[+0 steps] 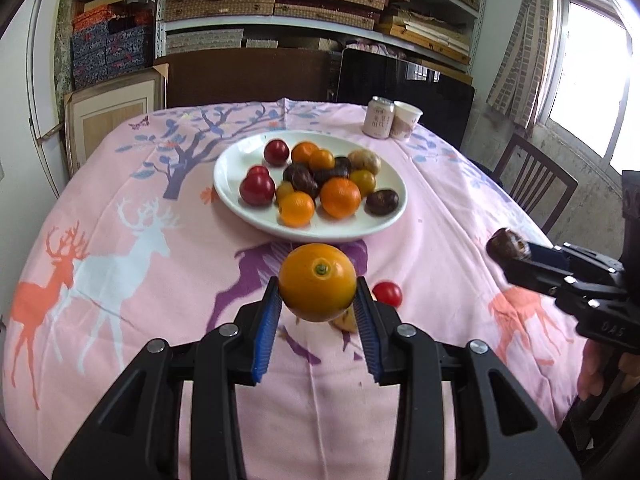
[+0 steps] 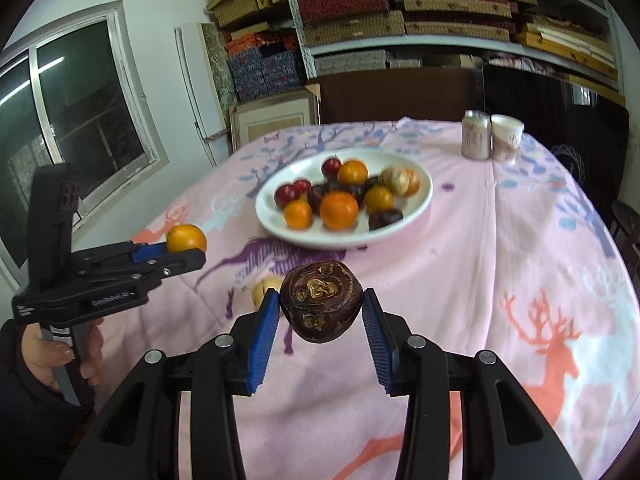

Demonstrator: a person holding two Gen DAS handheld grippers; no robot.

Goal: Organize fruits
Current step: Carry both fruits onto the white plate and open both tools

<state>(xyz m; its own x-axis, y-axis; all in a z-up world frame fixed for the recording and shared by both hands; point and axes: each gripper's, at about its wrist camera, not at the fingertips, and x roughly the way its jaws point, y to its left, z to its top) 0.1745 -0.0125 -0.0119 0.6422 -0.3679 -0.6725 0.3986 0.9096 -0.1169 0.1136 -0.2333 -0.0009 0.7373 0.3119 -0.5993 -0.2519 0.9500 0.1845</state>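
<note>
Your left gripper (image 1: 317,296) pinches an orange (image 1: 317,281) between its blue pads, held above the counter (image 1: 120,320) on the near side of the white plate (image 1: 240,208). Your right gripper (image 2: 320,308) is clamped on a dark brown, wrinkled fruit (image 2: 321,307), likewise short of the plate. Under both lies a pink cloth (image 2: 480,260) printed with deer and a tree. On the cloth nearer you than the plate sit a small red fruit (image 1: 387,294) and a pale yellow one (image 2: 265,289), partly hidden by the grippers. The plate itself holds oranges, red fruits and dark ones heaped together. Beyond the plate, at the counter's far edge, a can (image 1: 378,117) stands touching a paper cup (image 1: 406,119). Behind the counter rise shelves (image 1: 320,28) stacked with flat woven boxes; a window (image 1: 592,76) shows to the plate's right, a wooden chair (image 1: 536,184) below it.
</note>
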